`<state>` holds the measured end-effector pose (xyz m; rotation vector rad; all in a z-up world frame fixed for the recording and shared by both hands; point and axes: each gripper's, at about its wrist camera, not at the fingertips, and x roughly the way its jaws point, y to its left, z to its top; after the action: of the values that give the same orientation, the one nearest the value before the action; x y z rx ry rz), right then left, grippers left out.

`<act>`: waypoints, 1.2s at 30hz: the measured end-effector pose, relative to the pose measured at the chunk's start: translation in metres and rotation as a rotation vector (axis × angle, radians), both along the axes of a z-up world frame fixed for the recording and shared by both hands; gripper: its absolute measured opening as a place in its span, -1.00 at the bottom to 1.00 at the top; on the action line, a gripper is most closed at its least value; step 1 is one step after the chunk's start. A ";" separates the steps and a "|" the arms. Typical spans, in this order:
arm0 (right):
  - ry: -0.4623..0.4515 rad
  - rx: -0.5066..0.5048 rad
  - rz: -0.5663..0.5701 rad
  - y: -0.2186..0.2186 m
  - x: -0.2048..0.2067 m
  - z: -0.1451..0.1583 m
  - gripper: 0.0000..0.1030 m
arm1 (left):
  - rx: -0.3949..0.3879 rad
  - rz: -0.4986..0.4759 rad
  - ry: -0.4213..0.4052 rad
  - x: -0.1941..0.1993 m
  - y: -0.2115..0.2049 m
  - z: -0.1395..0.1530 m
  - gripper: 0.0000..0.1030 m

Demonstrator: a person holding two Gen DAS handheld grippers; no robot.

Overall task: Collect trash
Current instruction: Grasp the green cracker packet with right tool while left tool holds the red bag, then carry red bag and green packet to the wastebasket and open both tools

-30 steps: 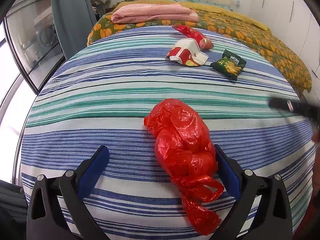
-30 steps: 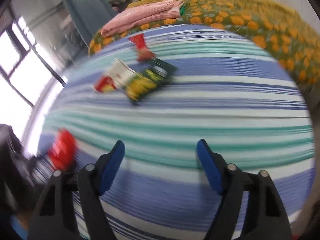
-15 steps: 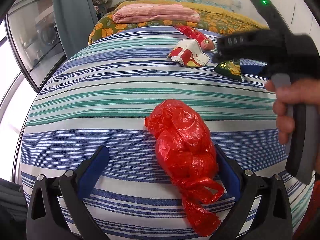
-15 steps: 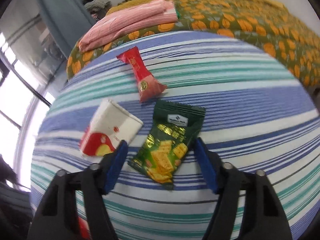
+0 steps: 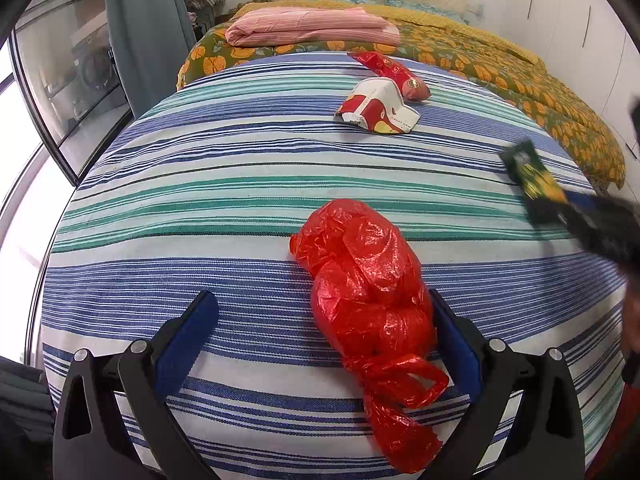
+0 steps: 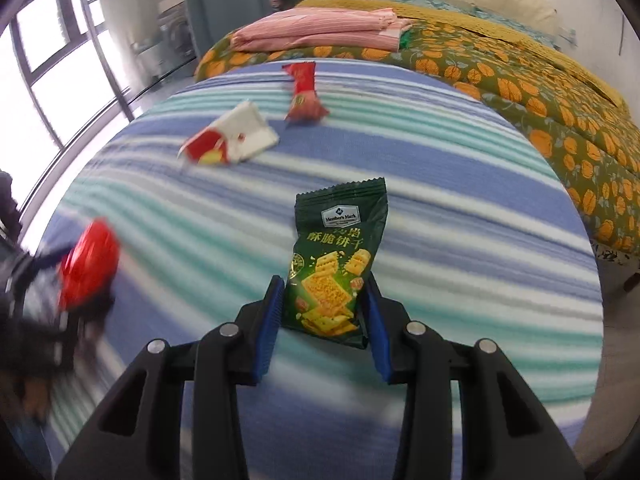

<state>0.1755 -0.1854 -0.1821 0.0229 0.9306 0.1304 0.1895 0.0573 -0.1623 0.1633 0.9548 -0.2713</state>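
A bed (image 5: 248, 184) with a striped cover serves as the work surface; a folded pink blanket (image 5: 312, 26) and a floral quilt (image 6: 520, 76) lie at its far end. The right gripper (image 6: 324, 312) has its jaws closing on the green packet (image 6: 336, 264); both pads touch the packet's lower edges, and the packet is carried clear of the cover. In the left wrist view the packet (image 5: 534, 178) shows at the right edge, blurred. The left gripper (image 5: 324, 336) hangs with jaws wide apart over the red bag (image 5: 368, 284), which lies bunched and unopened on the cover; the right-hand pad is beside the bag, and contact cannot be told. Current step, as judged: pick-up of the first item. A white carton (image 5: 378, 110) and a red wrapper (image 5: 394, 74) remain on the cover, well apart from the bag. The next move calls for an opened bag mouth, which the left gripper would likely have to provide, before the packet can go in.
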 end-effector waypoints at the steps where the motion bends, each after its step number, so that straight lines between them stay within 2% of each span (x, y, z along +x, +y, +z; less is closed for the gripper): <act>1: -0.007 0.004 0.007 -0.004 -0.013 -0.001 -0.26 | 0.000 0.000 0.000 0.000 0.000 0.000 0.91; 5: -0.040 -0.008 0.015 -0.007 -0.033 -0.002 -0.18 | 0.000 -0.001 0.000 0.000 0.001 0.000 0.91; 7: -0.042 -0.005 -0.001 -0.009 -0.033 -0.003 0.05 | -0.001 -0.001 0.000 0.000 0.001 0.000 0.91; 8: -0.040 0.010 -0.004 -0.009 -0.032 -0.003 0.07 | -0.001 -0.001 0.000 0.000 0.001 0.000 0.91; 10: -0.036 0.017 0.010 -0.006 -0.032 -0.003 0.24 | -0.011 -0.005 0.002 0.000 0.002 0.000 0.92; 12: -0.027 0.011 0.026 -0.004 -0.033 -0.002 0.36 | -0.019 -0.046 0.009 -0.002 0.005 0.001 0.91; 17: 0.025 0.055 0.058 -0.017 -0.045 0.002 0.45 | -0.012 -0.104 0.025 -0.023 0.017 0.006 0.91; 20: 0.052 0.056 0.082 -0.020 -0.046 0.005 0.47 | -0.040 -0.135 -0.002 -0.031 0.015 0.016 0.91; 23: 0.053 0.053 0.070 -0.018 -0.040 0.012 0.47 | -0.056 -0.118 0.006 -0.024 0.003 0.022 0.91; 27: 0.109 0.054 -0.004 -0.014 -0.022 0.011 0.46 | -0.027 -0.039 0.036 -0.003 -0.010 0.015 0.91; 29: 0.140 0.054 -0.048 -0.015 -0.016 0.007 0.44 | -0.015 -0.011 0.047 0.001 -0.010 0.011 0.75; 30: 0.146 0.052 -0.065 -0.015 -0.014 0.005 0.27 | -0.009 0.001 0.054 0.003 -0.010 0.009 0.68; 31: 0.136 0.033 -0.072 -0.014 -0.014 0.007 -0.02 | -0.001 0.013 0.059 0.003 -0.010 0.008 0.54; 32: 0.135 0.032 -0.070 -0.014 -0.014 0.008 -0.11 | 0.006 0.019 0.048 0.002 -0.008 0.009 0.42; 33: 0.131 0.031 -0.072 -0.015 -0.015 0.009 -0.13 | 0.004 0.014 0.044 0.000 -0.008 0.010 0.31; 34: 0.123 0.034 -0.070 -0.015 -0.018 0.011 -0.17 | 0.006 0.008 0.035 -0.002 -0.008 0.011 0.02; 35: 0.116 0.037 -0.064 -0.016 -0.020 0.012 -0.18 | 0.010 0.003 0.030 -0.003 -0.008 0.011 -0.14; 36: 0.107 0.037 -0.058 -0.018 -0.023 0.015 -0.21 | 0.014 -0.006 0.024 -0.007 -0.008 0.013 -0.15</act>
<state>0.1522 -0.2030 -0.1675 0.0918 1.0334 0.0927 0.1827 0.0494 -0.1496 0.1762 0.9802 -0.2727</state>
